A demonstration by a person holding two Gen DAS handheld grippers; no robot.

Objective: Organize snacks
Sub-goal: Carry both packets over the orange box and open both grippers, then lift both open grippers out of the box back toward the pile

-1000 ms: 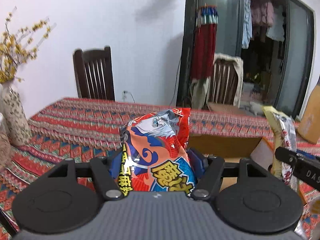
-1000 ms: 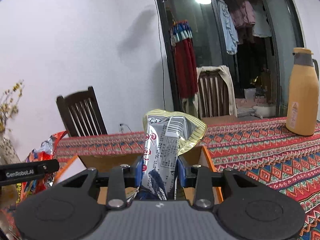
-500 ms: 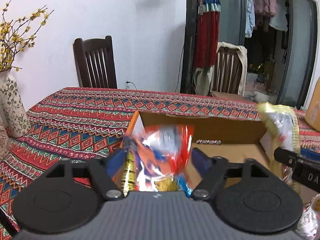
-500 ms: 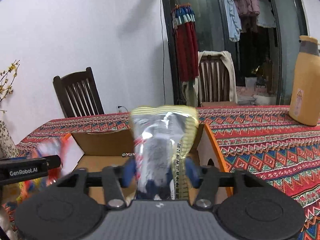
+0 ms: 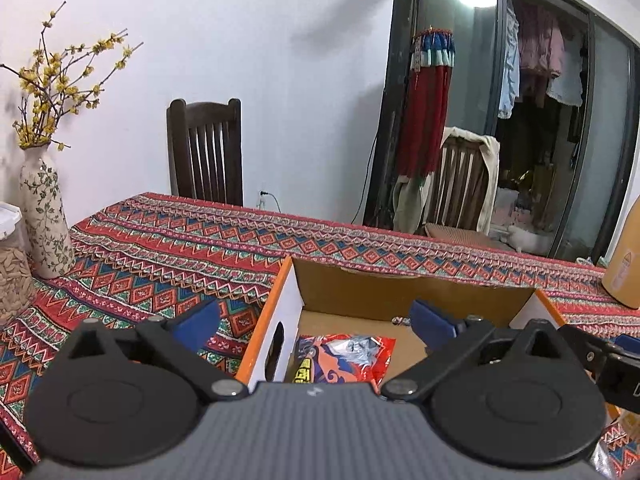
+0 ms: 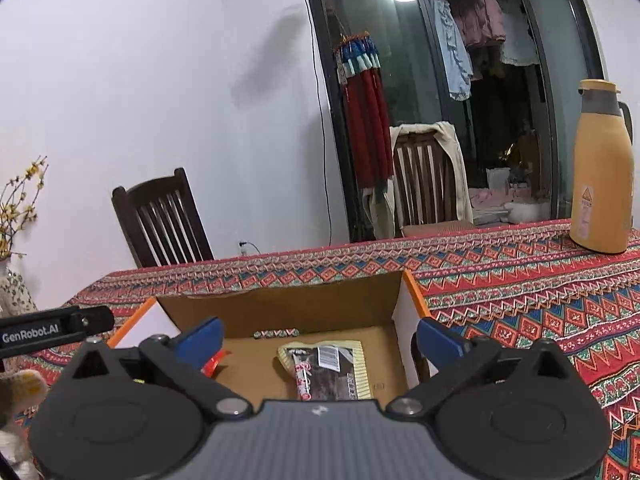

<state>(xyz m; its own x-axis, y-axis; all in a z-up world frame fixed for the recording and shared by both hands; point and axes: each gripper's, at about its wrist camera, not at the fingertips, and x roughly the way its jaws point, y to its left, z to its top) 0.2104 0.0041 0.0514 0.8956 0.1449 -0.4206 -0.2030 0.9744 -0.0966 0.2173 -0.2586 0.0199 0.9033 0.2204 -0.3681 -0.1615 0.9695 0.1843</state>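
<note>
Both snack bags have dropped out of the grippers since a second ago and now lie on the floor of the cardboard box (image 5: pixel 416 292). Left gripper (image 5: pixel 314 322) has just been opening; its jaws stand wide and hold nothing, with the red-orange cartoon bag (image 5: pixel 344 360) below them. Right gripper (image 6: pixel 320 338) likewise has just spread wide and empty above the silver, yellow-edged packet (image 6: pixel 328 372), barcode side up. "GenRobot.AI" is printed on the left gripper's side.

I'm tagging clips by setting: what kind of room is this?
Most likely a home dining room: a table under a patterned tablecloth, wooden chairs against the wall, and laundry hanging behind the glass sliding door.
</note>
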